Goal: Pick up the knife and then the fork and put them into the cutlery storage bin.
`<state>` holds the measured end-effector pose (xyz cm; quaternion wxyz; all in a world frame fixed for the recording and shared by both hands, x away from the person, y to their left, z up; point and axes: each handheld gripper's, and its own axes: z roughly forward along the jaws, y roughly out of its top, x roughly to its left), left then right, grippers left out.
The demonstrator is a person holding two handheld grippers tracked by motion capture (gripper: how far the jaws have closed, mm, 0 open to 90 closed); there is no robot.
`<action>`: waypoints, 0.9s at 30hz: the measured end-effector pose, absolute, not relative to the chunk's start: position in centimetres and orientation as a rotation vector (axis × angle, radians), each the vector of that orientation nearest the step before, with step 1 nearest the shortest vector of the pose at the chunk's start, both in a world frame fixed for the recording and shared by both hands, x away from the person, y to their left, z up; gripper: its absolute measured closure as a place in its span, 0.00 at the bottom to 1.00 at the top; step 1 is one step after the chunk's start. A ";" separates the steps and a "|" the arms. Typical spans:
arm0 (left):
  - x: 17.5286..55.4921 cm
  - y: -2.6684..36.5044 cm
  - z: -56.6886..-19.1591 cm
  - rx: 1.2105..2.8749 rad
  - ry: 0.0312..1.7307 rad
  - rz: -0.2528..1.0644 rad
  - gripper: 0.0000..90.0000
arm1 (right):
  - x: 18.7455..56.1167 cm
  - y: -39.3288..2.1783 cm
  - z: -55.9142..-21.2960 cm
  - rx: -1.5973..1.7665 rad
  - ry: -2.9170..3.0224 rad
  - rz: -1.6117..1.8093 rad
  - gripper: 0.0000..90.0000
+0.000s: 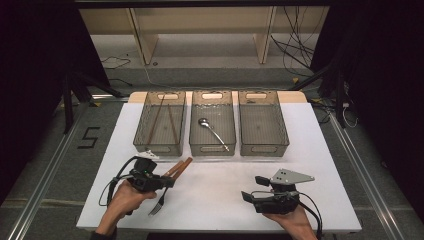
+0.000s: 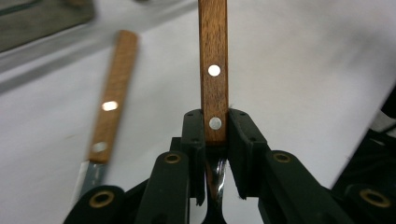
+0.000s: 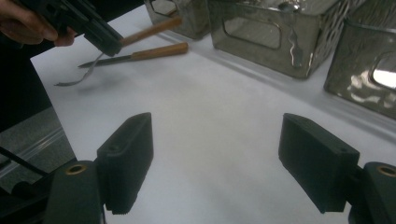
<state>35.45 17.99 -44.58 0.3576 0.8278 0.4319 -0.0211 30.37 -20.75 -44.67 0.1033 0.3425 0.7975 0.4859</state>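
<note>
Left gripper: jaws closed on the wooden handle of a fork, pinching it near the lower rivet, just above where the metal neck begins. In the left gripper view the handle runs straight up between the pads and the shiny neck drops away below them. Grip sits at the handle's base, probably so the tines hang free and the piece doesn't pivot. In the high view the fork's tines point back toward the person, near the table's front edge; in the right gripper view the head shows curved and low, though whether it has left the white tabletop I cannot tell.

Knife: second wood-handled piece, lies flat on the tabletop just beside the fork, handle roughly parallel, blade end toward the person. Not touched.

Right gripper: jaws wide apart, holding nothing, low over bare tabletop at the person's right. Looks parked, clear of the working hand.

Three clear bins in a row at the far side. Left bin holds thin brown sticks, likely chopsticks. Middle bin holds a metal spoon, lying diagonally. Right bin looks empty.

Judgement: sorting cutlery by kind, one bin per type. Fork is at the pick-up stage; the right bin seems the likely home for it. Knife presumably follows. Carry needs to clear the bin's near wall with that long handle projecting ahead.
</note>
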 end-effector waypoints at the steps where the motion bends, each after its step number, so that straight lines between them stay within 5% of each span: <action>1: 35.4 17.5 -44.5 2.147 1.092 -0.067 0.85 | 30.2 -20.6 -44.5 0.995 2.349 1.433 0.30; 27: 34.6 9.9 -44.6 2.299 0.815 -0.246 0.85 | 27.5 -14.4 -43.8 0.340 2.383 1.099 0.30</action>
